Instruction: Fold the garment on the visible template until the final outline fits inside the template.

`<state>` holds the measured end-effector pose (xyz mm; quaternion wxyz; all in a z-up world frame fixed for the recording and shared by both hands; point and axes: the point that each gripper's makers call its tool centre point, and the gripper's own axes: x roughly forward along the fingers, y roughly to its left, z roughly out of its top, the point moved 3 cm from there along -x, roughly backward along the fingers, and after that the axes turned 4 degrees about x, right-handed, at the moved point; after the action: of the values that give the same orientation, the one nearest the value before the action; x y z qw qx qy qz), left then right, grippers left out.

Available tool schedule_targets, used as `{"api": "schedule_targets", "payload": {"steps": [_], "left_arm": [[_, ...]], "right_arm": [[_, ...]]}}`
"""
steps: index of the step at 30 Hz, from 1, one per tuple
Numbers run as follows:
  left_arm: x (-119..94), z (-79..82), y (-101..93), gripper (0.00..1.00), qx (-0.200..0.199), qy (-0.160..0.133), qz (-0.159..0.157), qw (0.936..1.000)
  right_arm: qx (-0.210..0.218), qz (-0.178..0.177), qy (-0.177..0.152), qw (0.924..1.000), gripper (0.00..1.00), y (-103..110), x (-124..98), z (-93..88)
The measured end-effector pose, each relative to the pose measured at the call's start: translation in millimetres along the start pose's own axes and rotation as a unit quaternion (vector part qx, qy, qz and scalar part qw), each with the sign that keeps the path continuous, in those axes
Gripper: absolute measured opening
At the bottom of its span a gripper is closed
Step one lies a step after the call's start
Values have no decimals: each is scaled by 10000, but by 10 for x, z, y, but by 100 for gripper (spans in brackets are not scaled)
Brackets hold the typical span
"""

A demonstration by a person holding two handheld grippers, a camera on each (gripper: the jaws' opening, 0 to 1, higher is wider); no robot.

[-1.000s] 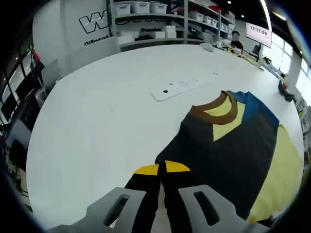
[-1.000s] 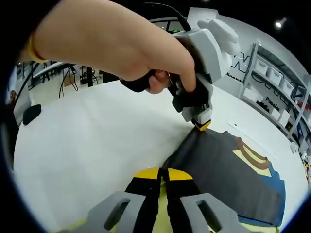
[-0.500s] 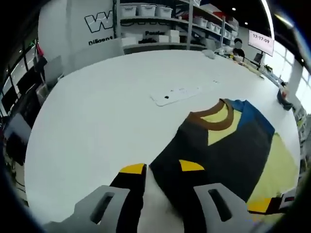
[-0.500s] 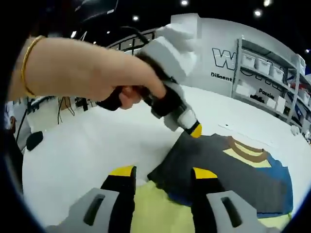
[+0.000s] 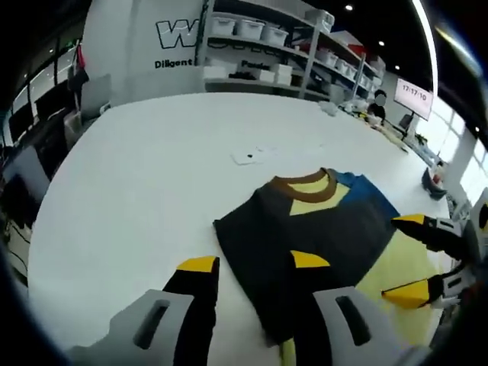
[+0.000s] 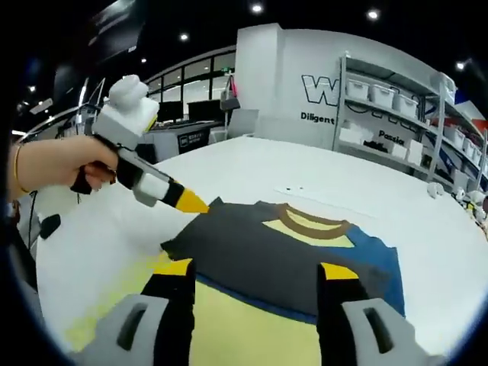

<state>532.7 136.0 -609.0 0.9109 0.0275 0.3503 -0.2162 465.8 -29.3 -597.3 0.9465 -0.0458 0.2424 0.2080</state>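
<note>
A folded garment (image 5: 313,229) lies flat on the white table (image 5: 137,175): dark grey on top, with a brown collar, a blue patch and a pale yellow-green part on its near side. In the left gripper view my left gripper (image 5: 254,263) is open just above the garment's near corner, holding nothing. My right gripper (image 5: 415,259) comes in from the right, open, over the yellow-green part. In the right gripper view the right gripper (image 6: 257,268) stands open above the garment (image 6: 274,244). The left gripper (image 6: 191,202), held by a hand (image 6: 76,164), points at the grey corner.
A small white flat strip (image 5: 248,156) lies on the table beyond the collar, also seen as the strip (image 6: 293,188). Shelves with white bins (image 5: 259,34) stand behind the table. A screen (image 5: 414,95) hangs at the far right. Bare table surrounds the garment.
Both grippers were shut on the garment's grey edge a second ago. They have opened, let it go and drawn back and up. The folded grey layer now lies flat.
</note>
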Motion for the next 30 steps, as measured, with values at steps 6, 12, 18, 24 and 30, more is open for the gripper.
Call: {"api": "schedule_targets", "payload": {"steps": [6, 12, 18, 24, 30], "left_arm": [[-103, -143, -88, 36, 122, 159, 113, 9997], [-141, -354, -202, 32, 126, 363, 77, 9992], [-168, -642, -212, 21, -163, 557, 213, 9981], [-149, -656, -279, 12, -107, 515, 232, 9983], [-158, -642, -309, 6, 297, 541, 382, 9974]], "right_arm": [[25, -64, 230, 9997, 68, -288, -272, -139], [225, -127, 409, 9988, 71, -460, -467, -306], [387, -265, 455, 9979, 71, -614, -746, -471], [429, -369, 554, 9969, 70, -716, -937, -628], [547, -497, 606, 9954, 69, -812, -1112, -719]]}}
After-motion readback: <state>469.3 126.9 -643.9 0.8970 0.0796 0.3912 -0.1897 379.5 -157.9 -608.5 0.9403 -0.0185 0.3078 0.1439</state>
